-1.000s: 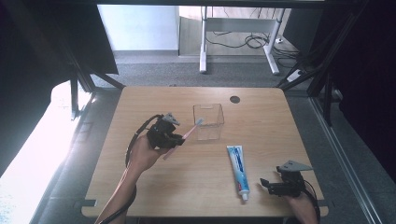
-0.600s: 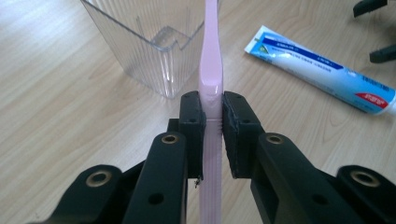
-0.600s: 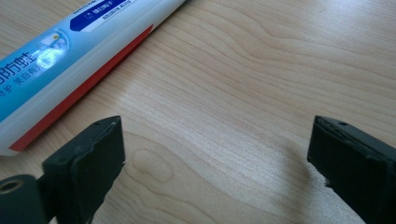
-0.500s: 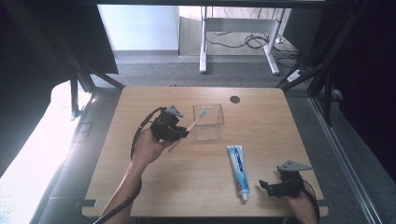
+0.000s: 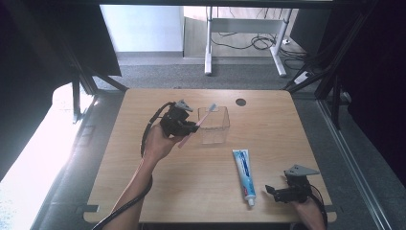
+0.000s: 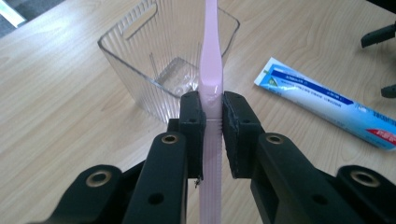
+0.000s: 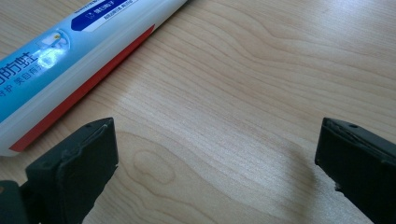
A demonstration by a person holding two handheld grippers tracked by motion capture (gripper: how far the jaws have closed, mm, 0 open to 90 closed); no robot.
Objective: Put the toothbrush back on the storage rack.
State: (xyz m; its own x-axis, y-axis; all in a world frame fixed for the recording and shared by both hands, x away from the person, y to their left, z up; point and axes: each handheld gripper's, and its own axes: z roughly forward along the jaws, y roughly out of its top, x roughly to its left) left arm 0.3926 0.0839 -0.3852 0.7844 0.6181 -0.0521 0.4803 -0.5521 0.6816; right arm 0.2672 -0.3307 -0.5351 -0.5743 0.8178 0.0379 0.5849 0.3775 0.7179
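Observation:
My left gripper (image 5: 187,125) (image 6: 213,105) is shut on the handle of a pink toothbrush (image 5: 200,122) (image 6: 211,56). It holds the brush tilted, with the head over the near-left rim of a clear plastic box (image 5: 218,132) (image 6: 130,70). A blue-and-white toothpaste tube (image 5: 243,172) (image 6: 322,100) (image 7: 60,51) lies flat on the table right of the box. My right gripper (image 5: 273,191) (image 7: 217,140) rests low by the tube's cap end. Its jaws have just been opening and now stand wide apart over bare wood, with the tube outside the left jaw.
The wooden table (image 5: 191,191) has a round cable hole (image 5: 240,102) near its far edge. A cable trails from my left hand down past the front edge. Behind the table stands a white desk frame (image 5: 208,48) on grey carpet.
My left hand has carried the toothbrush up and to the right, bringing its head over the box. The right hand has stayed where it was.

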